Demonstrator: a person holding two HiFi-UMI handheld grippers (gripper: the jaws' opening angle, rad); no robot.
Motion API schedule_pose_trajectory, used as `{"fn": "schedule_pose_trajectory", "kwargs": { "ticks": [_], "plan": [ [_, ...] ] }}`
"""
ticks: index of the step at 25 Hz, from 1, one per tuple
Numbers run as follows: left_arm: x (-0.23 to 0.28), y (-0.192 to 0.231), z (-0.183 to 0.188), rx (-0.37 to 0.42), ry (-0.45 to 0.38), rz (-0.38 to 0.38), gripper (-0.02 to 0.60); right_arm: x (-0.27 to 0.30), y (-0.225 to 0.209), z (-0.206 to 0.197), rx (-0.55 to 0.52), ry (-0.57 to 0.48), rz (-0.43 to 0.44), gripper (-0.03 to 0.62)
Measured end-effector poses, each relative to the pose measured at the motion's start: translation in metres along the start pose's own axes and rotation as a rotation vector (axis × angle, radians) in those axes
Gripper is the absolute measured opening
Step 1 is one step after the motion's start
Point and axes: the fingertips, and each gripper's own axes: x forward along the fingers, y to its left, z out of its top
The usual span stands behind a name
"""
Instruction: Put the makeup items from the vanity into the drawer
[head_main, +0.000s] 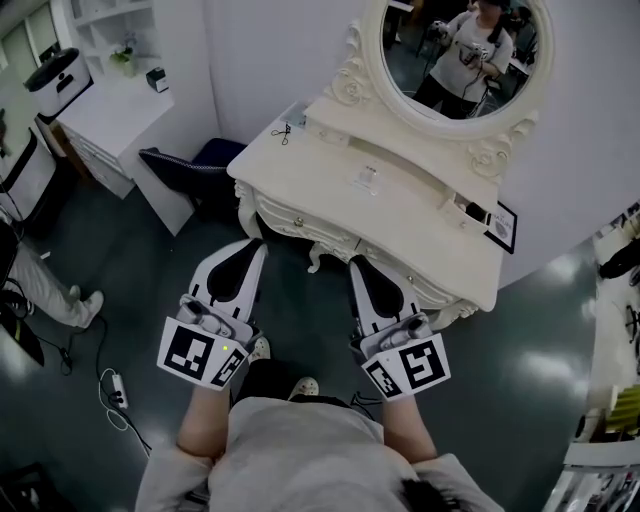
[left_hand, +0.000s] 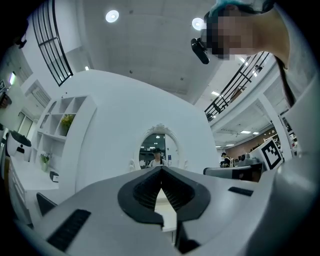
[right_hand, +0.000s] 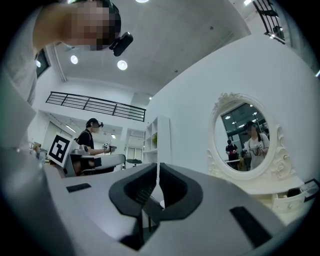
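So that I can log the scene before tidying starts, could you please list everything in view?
Ornate cream vanity table: one, cream, centre.
Oval white-framed mirror: one, white, on the vanity.
Small clear container: one, transparent, mid vanity top.
Small dark items: two, black, vanity's two ends.
Dark blue seat: one, navy, left of vanity.
White power strip: one, white, floor, lower left.
Left gripper: one, grey-black, shut, empty, before vanity.
Right gripper: one, grey-black, shut, empty, beside it.

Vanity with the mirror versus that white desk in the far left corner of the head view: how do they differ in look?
The vanity is cream, with carved curly edges and an oval mirror; the desk is plain white and straight-edged, under open shelves. The vanity stands near, mid-picture; the desk stands farther off, at the left. Both are pale pieces of furniture.
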Motion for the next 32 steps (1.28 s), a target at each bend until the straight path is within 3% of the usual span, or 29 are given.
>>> {"fn": "schedule_pose_trajectory", "kwargs": {
  "ticks": [9,32],
  "plan": [
    [0.03,0.034,-0.008,-0.028,-0.004,-0.021,0.014,0.04,-0.013,-0.004,-0.012,0.01,-0.016,0.029],
    [0.101,0.197,-0.016,-0.041,-0.032,-0.097,0.014,0.209,-0.023,-0.025,-0.034,-0.007,-0.097,0.029]
  ]
}}
